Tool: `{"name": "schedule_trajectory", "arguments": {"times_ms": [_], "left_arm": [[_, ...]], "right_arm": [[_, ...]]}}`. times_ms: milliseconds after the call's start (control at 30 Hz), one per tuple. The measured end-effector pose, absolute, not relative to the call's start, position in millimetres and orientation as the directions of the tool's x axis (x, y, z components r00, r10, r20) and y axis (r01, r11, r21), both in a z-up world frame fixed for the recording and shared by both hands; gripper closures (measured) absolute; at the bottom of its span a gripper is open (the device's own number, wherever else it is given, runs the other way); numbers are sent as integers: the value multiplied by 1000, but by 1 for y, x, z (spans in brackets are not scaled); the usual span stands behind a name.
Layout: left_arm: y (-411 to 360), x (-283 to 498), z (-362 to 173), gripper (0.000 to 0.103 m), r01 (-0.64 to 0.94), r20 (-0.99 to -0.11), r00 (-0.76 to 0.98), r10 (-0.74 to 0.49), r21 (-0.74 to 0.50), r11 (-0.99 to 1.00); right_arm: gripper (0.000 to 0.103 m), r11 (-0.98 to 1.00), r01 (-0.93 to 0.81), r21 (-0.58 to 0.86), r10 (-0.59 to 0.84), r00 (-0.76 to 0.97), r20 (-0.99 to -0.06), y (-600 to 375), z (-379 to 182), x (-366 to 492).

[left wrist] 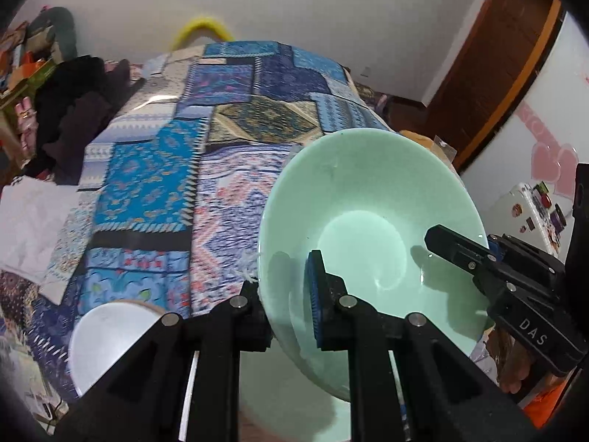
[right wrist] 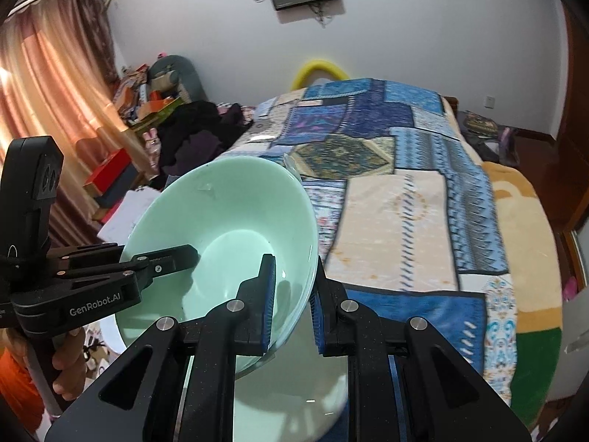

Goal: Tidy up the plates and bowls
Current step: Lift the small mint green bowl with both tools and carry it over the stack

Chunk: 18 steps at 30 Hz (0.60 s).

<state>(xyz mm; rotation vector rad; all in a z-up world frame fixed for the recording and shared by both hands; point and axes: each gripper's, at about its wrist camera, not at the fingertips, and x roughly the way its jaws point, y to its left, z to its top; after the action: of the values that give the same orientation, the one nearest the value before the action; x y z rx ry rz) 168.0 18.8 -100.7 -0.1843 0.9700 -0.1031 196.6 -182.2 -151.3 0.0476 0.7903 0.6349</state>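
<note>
Left wrist view shows the left gripper [left wrist: 287, 305] clamped on the near-left rim of a pale mint-green bowl [left wrist: 368, 221], one blue-padded finger inside the wall and the other outside, while the right gripper [left wrist: 456, 254] comes in from the right and pinches the opposite rim. The right wrist view confirms this from the other side: the right gripper [right wrist: 291, 305] has the bowl [right wrist: 228, 221] wall between its blue pads, and the left gripper [right wrist: 162, 261] bites the far rim. The bowl hangs in the air, tilted, above a bed covered by a blue patchwork spread [left wrist: 228, 118], carried between both tools (a two-handed carry, as I read it). To do this well, both hands should travel together at the same pace and keep their spacing, since any drift would twist the smooth rim out of a pad; levelling the bowl before setting it down seems wise. A white bowl [left wrist: 106, 339] sits low at the left, possibly a stacking place, though I cannot tell. The green bowl looks glossy, glazed, wide-flared and empty, with a pale circular floor and soft reflections.
</note>
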Motion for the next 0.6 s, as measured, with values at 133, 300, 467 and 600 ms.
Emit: {"name": "schedule_trajectory", "arguments": {"times_ms": [133,300,467,600], "left_arm": [[49,152,-98,88,-36,-807,573,-142,-198,980],[85,133,-98,88,-86,-804,586,-103,-187,979],[117,113,-102,88,-129,-802,592,-81,-193,973],[139,98,-110,88,-151,-804,591,-73,-200,968]], "right_arm": [[87,788,-551,275,577,504,-643,-156,-150,189],[87,754,-593,281,606,465,-645,-124,-151,182],[87,728,-622,287,624,428,-654,-91,-154,176],[87,713,-639,290,631,404,-662,-71,-157,169]]}}
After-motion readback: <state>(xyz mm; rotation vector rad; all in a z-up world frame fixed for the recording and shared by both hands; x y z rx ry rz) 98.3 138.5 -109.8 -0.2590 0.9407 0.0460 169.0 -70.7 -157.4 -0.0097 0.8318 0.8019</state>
